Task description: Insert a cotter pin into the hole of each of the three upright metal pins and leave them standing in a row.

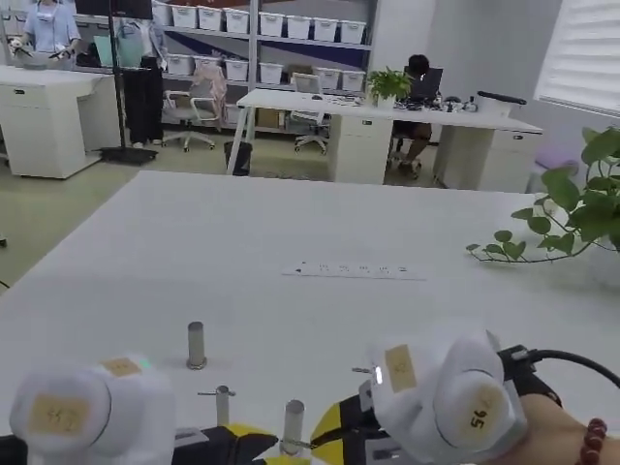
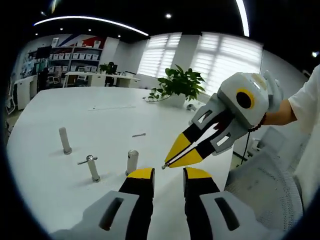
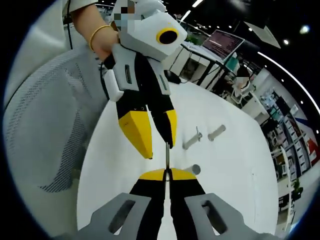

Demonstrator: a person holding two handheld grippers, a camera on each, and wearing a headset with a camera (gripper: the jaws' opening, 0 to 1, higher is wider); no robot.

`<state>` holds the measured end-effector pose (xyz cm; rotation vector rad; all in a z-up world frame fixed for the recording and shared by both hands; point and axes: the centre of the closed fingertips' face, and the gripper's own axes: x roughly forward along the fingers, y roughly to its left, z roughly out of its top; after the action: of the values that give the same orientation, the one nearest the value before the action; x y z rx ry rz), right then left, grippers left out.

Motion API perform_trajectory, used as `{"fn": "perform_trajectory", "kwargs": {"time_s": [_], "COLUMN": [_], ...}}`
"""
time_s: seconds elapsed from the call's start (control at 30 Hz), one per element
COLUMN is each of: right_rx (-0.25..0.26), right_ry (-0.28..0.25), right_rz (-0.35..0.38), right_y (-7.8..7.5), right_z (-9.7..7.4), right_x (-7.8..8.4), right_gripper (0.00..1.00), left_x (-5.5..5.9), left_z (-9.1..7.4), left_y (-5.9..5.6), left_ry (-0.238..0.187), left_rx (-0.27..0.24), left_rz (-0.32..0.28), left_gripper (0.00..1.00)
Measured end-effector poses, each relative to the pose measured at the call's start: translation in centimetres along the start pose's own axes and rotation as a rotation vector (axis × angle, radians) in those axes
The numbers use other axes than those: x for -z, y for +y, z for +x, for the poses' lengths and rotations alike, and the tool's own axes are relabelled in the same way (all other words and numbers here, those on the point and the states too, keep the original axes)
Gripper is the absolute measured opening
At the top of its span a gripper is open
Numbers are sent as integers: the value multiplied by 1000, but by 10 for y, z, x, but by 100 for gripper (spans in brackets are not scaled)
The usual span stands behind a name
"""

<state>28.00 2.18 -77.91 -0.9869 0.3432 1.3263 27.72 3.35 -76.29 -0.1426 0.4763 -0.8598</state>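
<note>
The right gripper [image 3: 167, 174] is squeezed tight on a thin cotter pin [image 3: 167, 157], just beside the near metal pin [image 3: 193, 170]. Its yellow sticker [image 1: 479, 418] looks like 56. The left gripper [image 2: 167, 176] is open and holds nothing, close to the near metal pin, and its view shows a loose cotter pin [image 2: 139, 135] lying past it. The middle metal pin [image 2: 93, 169] next to it has one through it.
</note>
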Motion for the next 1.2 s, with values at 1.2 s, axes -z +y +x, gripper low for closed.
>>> {"fn": "perform_trajectory", "kwargs": {"time_s": [1.2], "right_rx": [31], "right_ry": [-40], "right_rz": [-16], "right_y": [-1], "right_z": [2], "right_x": [-16], "right_gripper": [3], "left_x": [-4], "left_z": [-2], "left_y": [6], "left_ry": [-35], "left_rx": [5], "left_rz": [-35], "left_gripper": [1]}}
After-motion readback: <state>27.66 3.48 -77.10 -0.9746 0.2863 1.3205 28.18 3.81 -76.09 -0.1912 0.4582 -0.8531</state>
